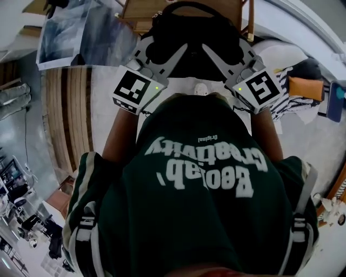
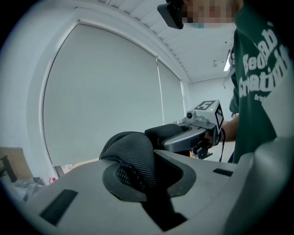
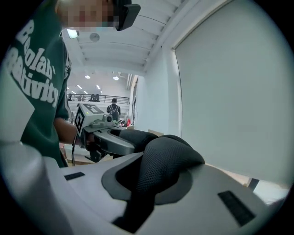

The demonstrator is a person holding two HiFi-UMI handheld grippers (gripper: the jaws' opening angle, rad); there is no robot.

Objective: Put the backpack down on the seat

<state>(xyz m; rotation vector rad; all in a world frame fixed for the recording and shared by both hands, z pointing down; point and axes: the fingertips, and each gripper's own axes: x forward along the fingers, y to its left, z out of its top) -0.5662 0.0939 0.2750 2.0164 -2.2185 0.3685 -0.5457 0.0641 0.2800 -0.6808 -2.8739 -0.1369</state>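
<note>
Backpack (image 1: 189,32), black: held up before the chest, above the wooden chair frame (image 1: 246,16). Left gripper (image 2: 142,183): clenched on mesh strap (image 2: 131,153). Right gripper (image 3: 151,188): clenched on second strap (image 3: 167,158). Handling: hold both grips level, lower squarely onto seat, then release

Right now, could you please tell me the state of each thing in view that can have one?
Backpack: held up by both tools.
Left tool: shut on a mesh strap.
Right tool: shut on the other mesh strap.
Window blind: drawn down.
</note>
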